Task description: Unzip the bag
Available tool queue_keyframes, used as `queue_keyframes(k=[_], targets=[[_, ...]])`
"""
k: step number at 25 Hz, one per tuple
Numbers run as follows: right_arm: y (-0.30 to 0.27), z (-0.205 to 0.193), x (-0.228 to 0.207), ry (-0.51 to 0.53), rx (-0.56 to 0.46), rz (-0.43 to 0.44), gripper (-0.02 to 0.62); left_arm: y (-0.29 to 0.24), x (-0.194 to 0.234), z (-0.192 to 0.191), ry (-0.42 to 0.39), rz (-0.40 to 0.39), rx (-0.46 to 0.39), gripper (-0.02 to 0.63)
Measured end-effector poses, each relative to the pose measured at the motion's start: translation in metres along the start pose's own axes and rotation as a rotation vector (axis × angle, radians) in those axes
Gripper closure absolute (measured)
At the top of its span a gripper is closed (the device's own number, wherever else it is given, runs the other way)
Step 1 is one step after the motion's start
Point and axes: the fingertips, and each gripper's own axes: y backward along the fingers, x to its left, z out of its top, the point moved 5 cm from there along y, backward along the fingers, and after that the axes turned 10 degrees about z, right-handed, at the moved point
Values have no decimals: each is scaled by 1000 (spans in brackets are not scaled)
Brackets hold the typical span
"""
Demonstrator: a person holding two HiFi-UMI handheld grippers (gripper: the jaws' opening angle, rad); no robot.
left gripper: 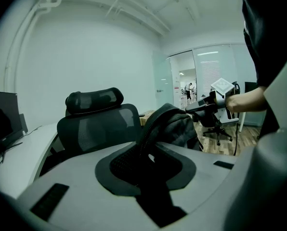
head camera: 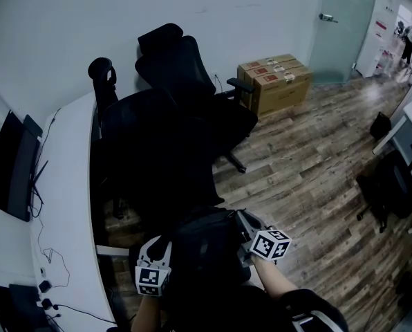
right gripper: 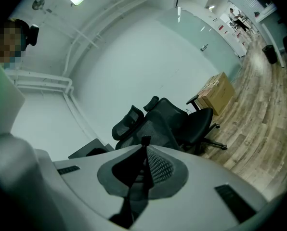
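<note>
A black bag point(head camera: 206, 251) hangs in front of the person's body, between the two grippers. My left gripper point(head camera: 162, 256) is at the bag's left side. In the left gripper view its jaws point(left gripper: 146, 150) are shut on a black edge of the bag point(left gripper: 175, 126), with zipper teeth running along it. My right gripper point(head camera: 249, 228) is at the bag's upper right. In the right gripper view it point(right gripper: 144, 159) is shut on the small black zipper pull point(right gripper: 146, 140), which sticks up between the pads. The right gripper's marker cube point(left gripper: 222, 86) shows beyond the bag.
Two black office chairs point(head camera: 185, 109) stand right ahead, beside a white desk point(head camera: 68, 206) with a monitor point(head camera: 12, 164) and cables. Cardboard boxes point(head camera: 275, 78) sit by the far wall. Another dark chair point(head camera: 392, 185) stands on the wooden floor at right.
</note>
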Motion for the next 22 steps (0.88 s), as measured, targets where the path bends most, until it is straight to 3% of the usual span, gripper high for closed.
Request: queue_keyframes(k=[6,22], targets=[[-8,-5,-6,-21,6,-18,541,4,22,4,47,43,3,500],[-46,-37,-24,-71,49,-78,541,2,82,-18,209,66,7,500]])
